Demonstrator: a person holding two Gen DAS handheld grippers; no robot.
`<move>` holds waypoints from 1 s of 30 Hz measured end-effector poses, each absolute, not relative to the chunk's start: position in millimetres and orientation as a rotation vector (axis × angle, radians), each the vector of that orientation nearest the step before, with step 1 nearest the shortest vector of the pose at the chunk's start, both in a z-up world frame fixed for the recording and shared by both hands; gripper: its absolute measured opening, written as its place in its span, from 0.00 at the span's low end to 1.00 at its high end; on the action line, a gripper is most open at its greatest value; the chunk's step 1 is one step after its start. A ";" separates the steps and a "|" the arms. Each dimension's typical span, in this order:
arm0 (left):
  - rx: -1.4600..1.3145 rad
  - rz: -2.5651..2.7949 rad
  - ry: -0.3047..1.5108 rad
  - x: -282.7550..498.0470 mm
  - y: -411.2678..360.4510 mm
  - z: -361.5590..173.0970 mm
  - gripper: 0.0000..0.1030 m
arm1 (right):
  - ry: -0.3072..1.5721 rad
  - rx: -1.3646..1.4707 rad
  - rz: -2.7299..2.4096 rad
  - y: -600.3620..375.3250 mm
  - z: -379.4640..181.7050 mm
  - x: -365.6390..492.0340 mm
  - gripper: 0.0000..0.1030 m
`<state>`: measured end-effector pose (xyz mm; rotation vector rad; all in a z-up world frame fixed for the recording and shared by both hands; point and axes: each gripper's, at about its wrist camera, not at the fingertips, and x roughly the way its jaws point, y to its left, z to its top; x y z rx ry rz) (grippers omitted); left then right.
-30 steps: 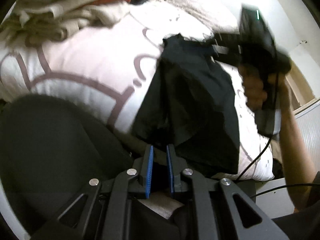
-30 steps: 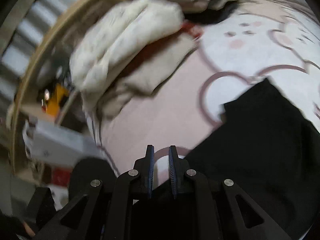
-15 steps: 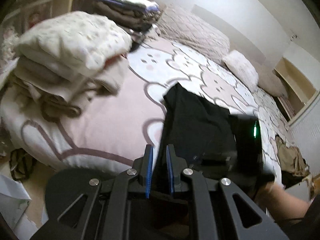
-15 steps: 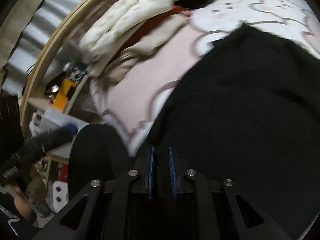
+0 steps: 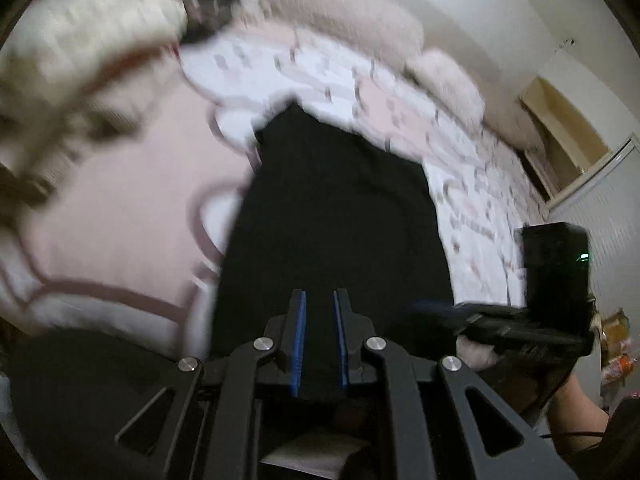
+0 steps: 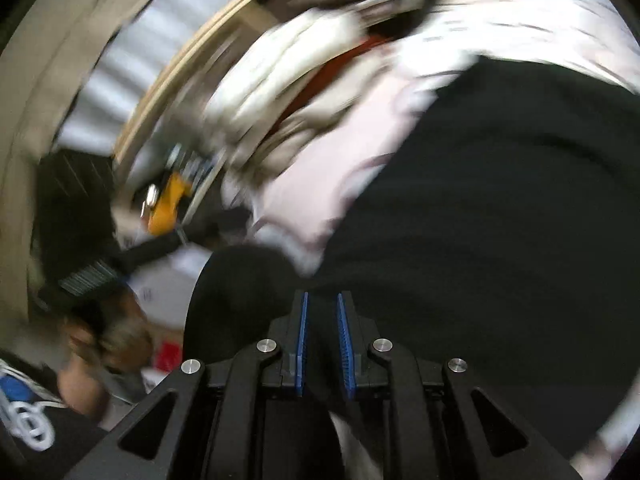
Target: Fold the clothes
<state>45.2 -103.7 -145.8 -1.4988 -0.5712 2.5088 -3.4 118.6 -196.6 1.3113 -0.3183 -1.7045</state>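
Note:
A black garment (image 5: 340,208) lies spread on the pink and white bed cover (image 5: 120,216), its near end running over the bed's edge toward me. My left gripper (image 5: 319,304) is shut on the garment's near edge. My right gripper (image 6: 322,308) is shut on the same black garment (image 6: 500,220), further right along that edge. The right gripper also shows in the left wrist view (image 5: 532,320), low at the right beside the garment. Both views are motion-blurred.
A stack of folded cream clothes (image 5: 80,52) sits on the bed at the left. Pillows (image 5: 444,80) lie at the far end by the wall. A black round seat (image 6: 236,292) stands by the bed. Cluttered shelves (image 6: 168,196) are at the left.
The garment hung bunched from the raised right gripper a second ago; now it lies spread flat on the bed. Both grippers have come down to the near edge and are still moving.

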 end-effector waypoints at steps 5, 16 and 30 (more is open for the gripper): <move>-1.660 2.519 -0.510 38.0 -101.8 -180.4 0.13 | -0.417 1.498 -1.890 211.6 -213.8 6.8 0.15; -1.256 2.678 -0.087 81.0 -62.5 -120.5 0.46 | -0.849 1.533 -1.675 265.5 -242.3 32.3 0.68; -0.864 2.353 1.122 149.6 38.1 -141.6 0.71 | -1.135 1.584 -1.410 244.9 -259.7 15.0 0.21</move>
